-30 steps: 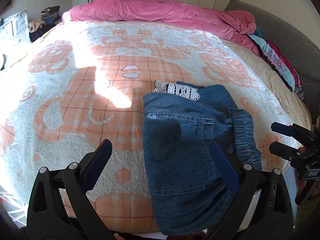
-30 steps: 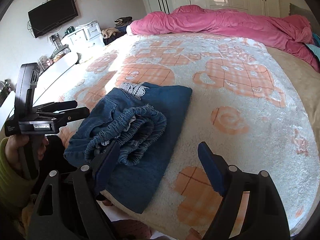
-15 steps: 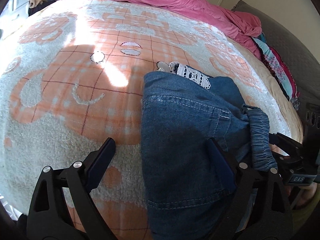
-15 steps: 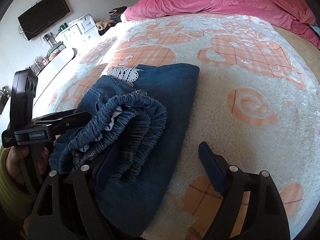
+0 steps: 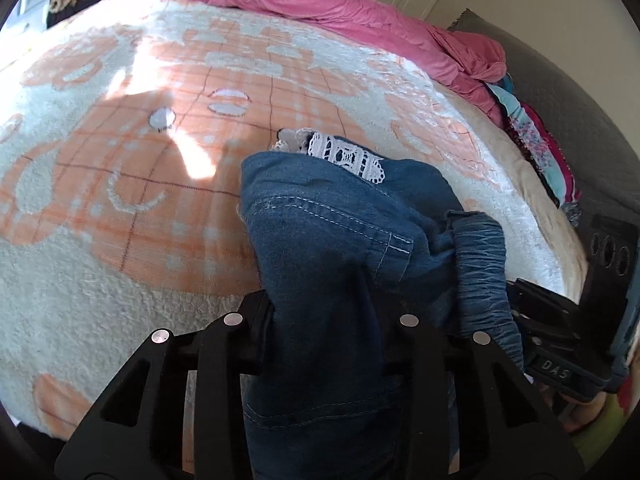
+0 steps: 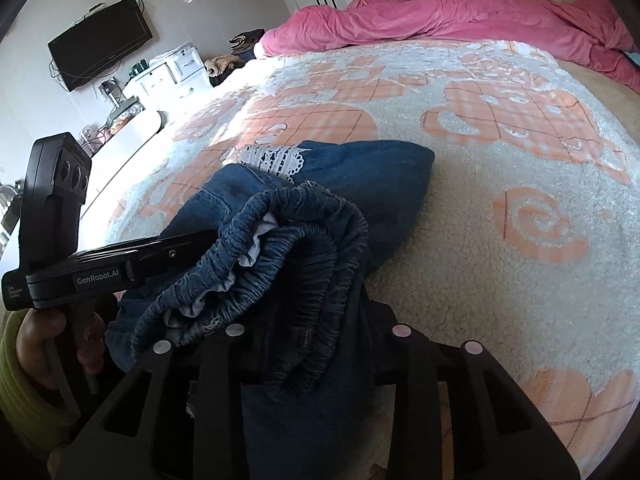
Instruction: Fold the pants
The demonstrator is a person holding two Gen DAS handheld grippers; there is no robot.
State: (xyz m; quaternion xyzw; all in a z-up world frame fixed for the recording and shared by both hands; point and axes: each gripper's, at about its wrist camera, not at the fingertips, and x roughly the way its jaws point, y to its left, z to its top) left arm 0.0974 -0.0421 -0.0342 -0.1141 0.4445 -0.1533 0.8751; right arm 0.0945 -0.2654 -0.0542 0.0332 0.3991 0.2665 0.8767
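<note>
Blue denim pants (image 5: 320, 216) lie folded on the orange-and-white blanket (image 5: 120, 200) near the bed's front edge, with white lace trim (image 5: 348, 158) at the far end. My left gripper (image 5: 324, 320) is shut on the near denim edge. My right gripper (image 6: 312, 344) is shut on the pants (image 6: 360, 176) at the gathered elastic waistband (image 6: 280, 256). The right gripper also shows in the left wrist view (image 5: 552, 320); the left one shows in the right wrist view (image 6: 120, 264).
A pink duvet (image 5: 320, 0) is bunched along the head of the bed. Colourful clothes (image 5: 536, 140) lie at the right edge beside a grey headboard. A white dresser (image 6: 168, 72) and wall TV (image 6: 100, 44) stand left of the bed.
Both grippers moved forward onto the pants and closed, the left on the near denim edge and the right on the waistband. The fabric is bunched up between the jaws.
</note>
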